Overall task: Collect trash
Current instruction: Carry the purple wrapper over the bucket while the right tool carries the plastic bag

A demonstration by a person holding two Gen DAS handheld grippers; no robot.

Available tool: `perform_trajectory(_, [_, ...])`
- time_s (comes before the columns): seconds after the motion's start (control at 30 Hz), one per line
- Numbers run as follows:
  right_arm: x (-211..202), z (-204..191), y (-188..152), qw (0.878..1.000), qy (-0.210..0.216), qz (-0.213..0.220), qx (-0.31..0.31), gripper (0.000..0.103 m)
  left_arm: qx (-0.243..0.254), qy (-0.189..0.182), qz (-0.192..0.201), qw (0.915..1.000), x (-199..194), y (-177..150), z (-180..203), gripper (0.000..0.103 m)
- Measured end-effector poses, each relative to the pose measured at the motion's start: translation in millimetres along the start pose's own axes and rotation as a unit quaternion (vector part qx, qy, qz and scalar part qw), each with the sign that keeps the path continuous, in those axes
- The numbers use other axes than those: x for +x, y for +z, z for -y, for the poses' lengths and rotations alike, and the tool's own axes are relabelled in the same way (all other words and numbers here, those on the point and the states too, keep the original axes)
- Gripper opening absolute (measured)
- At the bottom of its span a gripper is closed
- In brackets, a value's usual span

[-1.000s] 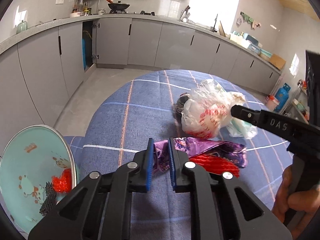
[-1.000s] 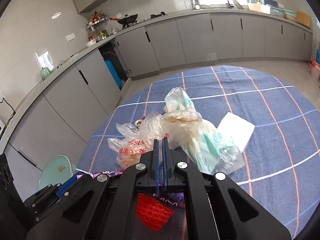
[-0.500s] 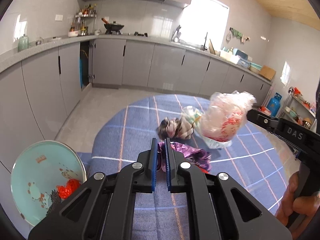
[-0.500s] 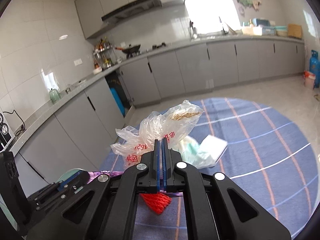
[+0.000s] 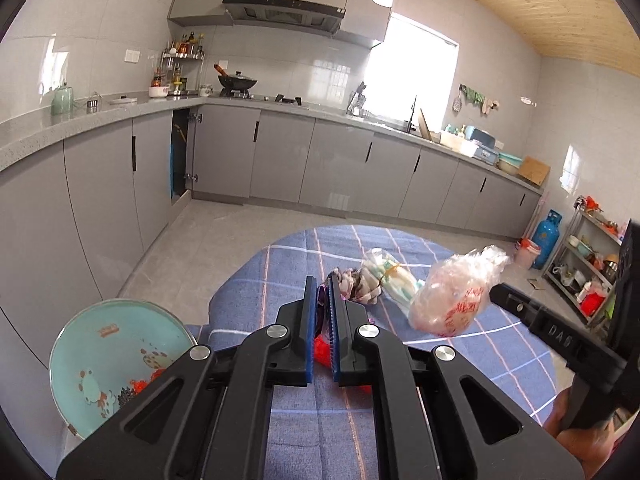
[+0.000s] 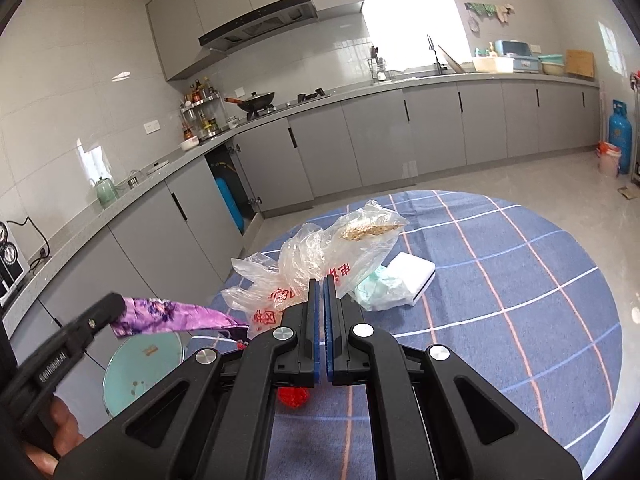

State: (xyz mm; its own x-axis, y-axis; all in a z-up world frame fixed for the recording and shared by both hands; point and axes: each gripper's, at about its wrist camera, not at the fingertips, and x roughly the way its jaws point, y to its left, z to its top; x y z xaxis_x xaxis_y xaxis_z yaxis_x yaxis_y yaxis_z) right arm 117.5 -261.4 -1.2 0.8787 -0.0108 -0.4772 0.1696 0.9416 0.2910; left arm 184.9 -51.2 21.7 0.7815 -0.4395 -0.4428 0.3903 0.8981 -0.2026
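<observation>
— Left wrist view, what lies around? 
— Round teal bin (image 5: 116, 356) at near left; a white flat packet (image 6: 414, 276) on the blue checked tablecloth (image 6: 540, 280).
— And the claws?
— Both raised: left gripper (image 5: 321, 312) clamps the purple foil wrapper (image 6: 172, 316), right gripper (image 6: 321, 300) pinches the clear crumpled plastic bag (image 6: 320, 256).

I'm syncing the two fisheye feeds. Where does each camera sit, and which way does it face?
Left wrist: behind the left gripper, shut on a purple wrapper; faces the table and cabinets; right gripper and hand at right.
Right wrist: behind the right gripper, shut on a clear bag; left gripper and hand at left.
Shared: both grippers, wrapper, bag, teal bin.
</observation>
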Motion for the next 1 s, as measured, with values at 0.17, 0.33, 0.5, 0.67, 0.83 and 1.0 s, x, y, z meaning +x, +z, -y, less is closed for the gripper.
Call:
perform_trajectory(0.17, [-7.6,-4.1,1.2,1.000,-0.002,0.009,-0.005,0.003,0.017,0.005,0.032,0.9993,-13.1,22.5,7.6,0.005])
perform_trajectory(0.33, [-13.6,-9.6,-1.4,1.000,0.004,0.013,-0.008,0.003,0.021,0.013,0.064,0.9977,-28.5,43.2,2.7,0.005])
perform_trajectory(0.5, [-15.8,-19.7,-3.2,1.000,0.014,0.015,-0.018,0.003,0.008,0.037,0.072,0.9967,-41.9,48.9,-16.7,0.005])
perform_trajectory(0.67, [-13.6,-39.7,-7.3,0.999,0.032,0.011,-0.036,0.003,-0.008,0.075,0.071,0.9946,-56.6,42.6,-47.2,0.005])
perform_trajectory(0.83, [-4.9,-67.9,-14.9,0.997,0.061,-0.005,-0.051,0.003,-0.019,0.104,0.068,0.9921,-69.1,34.1,-74.8,0.005])
perform_trajectory(1.0, [2.3,-101.9,-24.4,0.993,0.091,-0.020,-0.079,0.003,-0.037,0.133,0.062,0.9884,-77.4,22.6,-101.2,0.005])
